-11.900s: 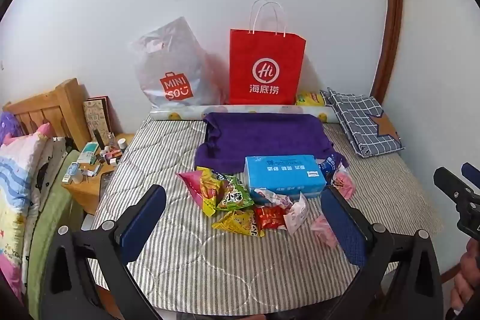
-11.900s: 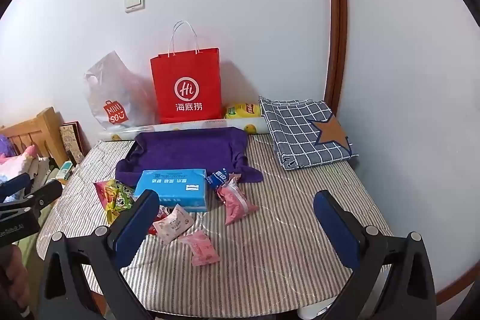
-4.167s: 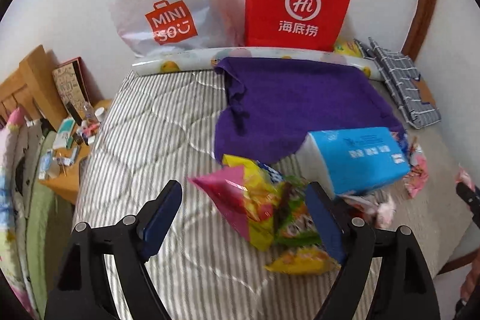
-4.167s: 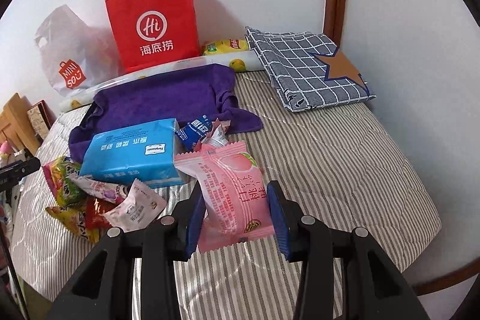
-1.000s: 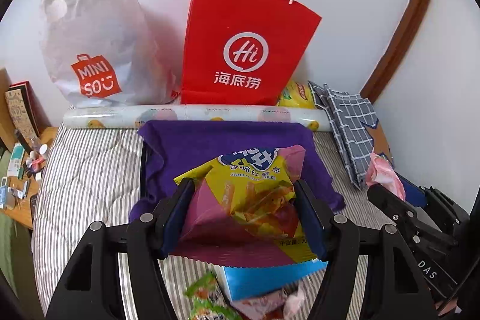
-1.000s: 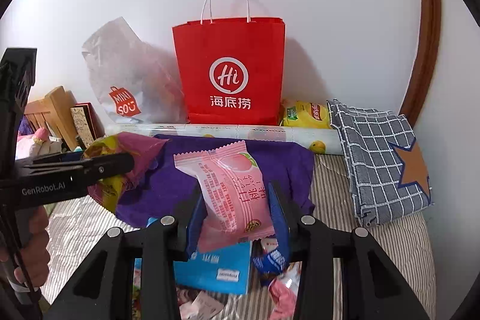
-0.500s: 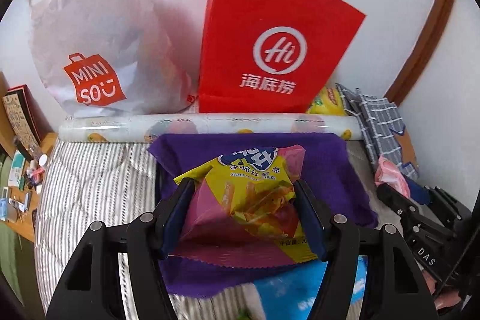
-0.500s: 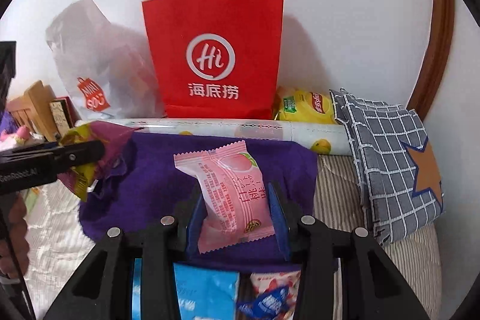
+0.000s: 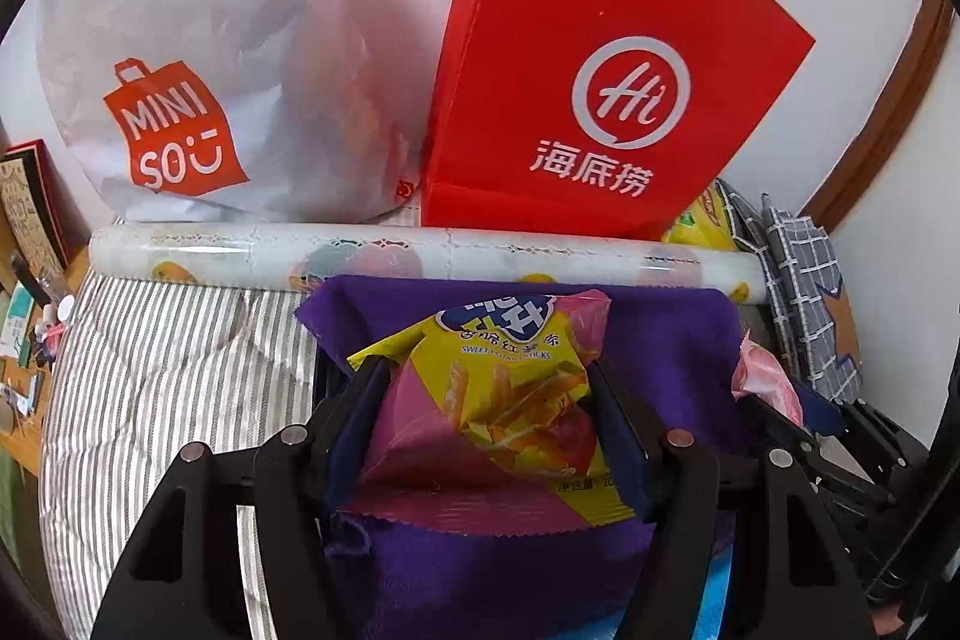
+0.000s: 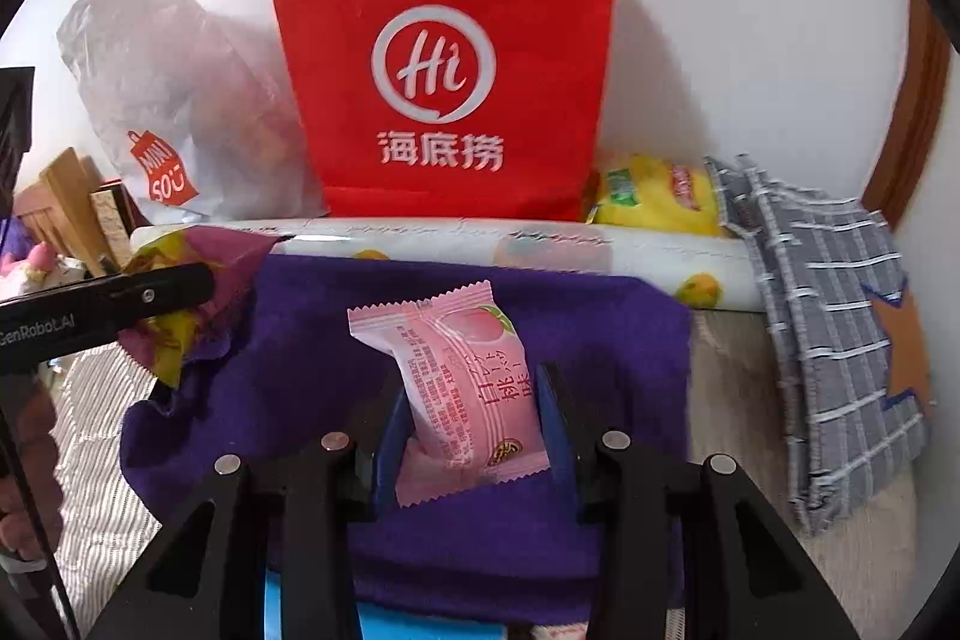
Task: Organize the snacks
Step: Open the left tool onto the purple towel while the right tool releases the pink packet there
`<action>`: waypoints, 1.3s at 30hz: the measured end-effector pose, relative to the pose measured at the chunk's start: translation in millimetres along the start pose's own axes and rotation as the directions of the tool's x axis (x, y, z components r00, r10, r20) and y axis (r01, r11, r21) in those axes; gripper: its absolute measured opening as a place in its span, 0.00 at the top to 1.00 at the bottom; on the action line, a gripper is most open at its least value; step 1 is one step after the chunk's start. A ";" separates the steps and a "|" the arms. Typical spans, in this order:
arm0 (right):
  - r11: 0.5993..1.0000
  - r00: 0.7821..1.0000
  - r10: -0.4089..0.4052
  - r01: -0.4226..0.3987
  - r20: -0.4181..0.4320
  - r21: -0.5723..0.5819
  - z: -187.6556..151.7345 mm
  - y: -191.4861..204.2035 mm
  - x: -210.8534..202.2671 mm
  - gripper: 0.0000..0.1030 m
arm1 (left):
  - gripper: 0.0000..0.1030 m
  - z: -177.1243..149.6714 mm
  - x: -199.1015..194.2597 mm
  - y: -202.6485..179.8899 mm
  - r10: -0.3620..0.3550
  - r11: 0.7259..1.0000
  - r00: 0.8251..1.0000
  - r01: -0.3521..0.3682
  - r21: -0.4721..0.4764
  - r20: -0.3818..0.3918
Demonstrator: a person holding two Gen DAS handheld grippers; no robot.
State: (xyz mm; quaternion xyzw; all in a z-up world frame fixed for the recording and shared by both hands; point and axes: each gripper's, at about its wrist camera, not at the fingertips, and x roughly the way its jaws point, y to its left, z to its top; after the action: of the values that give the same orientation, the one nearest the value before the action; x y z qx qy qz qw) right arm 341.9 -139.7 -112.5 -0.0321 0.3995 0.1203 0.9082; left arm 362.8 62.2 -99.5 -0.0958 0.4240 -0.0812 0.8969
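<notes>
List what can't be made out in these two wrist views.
- Inside of the red paper bag: both views show only its outside.
- Contents of the grey plastic bag: only vague shapes through the film.
- Blue tissue pack: right view, under the right gripper, cut by the bottom edge.
- Yellow packet: partly behind the red bag.
- Small print on the pink snack: too small.

The lower part of the sweet potato stick bag (image 9: 504, 400) covers the middle of the purple cloth (image 9: 660, 334). The red paper bag (image 9: 600, 70) hides most of the yellow packet (image 9: 699, 223) behind it, and its handles run past the top edge. My pink peach packet (image 10: 468, 388) conceals the inner pads (image 10: 555, 424). The blue pack (image 10: 420, 622) is cut off below.
</notes>
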 end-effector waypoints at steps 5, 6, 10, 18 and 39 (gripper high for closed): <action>1.000 1.000 0.011 -0.010 -0.020 0.027 0.8 -1.4 16.8 0.62 | 0.35 1.4 16.5 10.6 0.021 0.999 1.000 -0.021 -0.029 -0.022; 1.000 0.999 0.006 -0.005 -0.033 0.022 0.1 -0.5 21.0 0.62 | 0.35 1.1 19.3 11.6 0.019 0.999 0.999 -0.020 -0.029 -0.027; 1.000 0.999 -0.010 0.010 -0.043 0.001 -1.1 1.2 29.5 0.62 | 0.35 -1.5 27.9 14.5 0.018 1.000 0.999 -0.019 -0.025 -0.038; 1.000 0.998 0.008 -0.007 -0.061 0.020 2.7 0.7 38.4 0.62 | 0.35 -6.0 46.6 12.1 0.025 0.999 0.997 -0.026 -0.025 -0.066; 0.999 0.998 -0.034 0.032 0.045 0.025 -5.5 -10.6 -30.0 0.27 | 0.19 -21.0 11.8 -3.5 0.074 0.997 0.995 -0.075 -0.029 -0.063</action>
State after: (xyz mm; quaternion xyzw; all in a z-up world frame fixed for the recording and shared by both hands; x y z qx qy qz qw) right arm 321.0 -156.6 -94.7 -0.0247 0.3796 0.1011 0.9193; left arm 353.7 53.9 -120.5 -0.0915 0.4558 -0.0439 0.8843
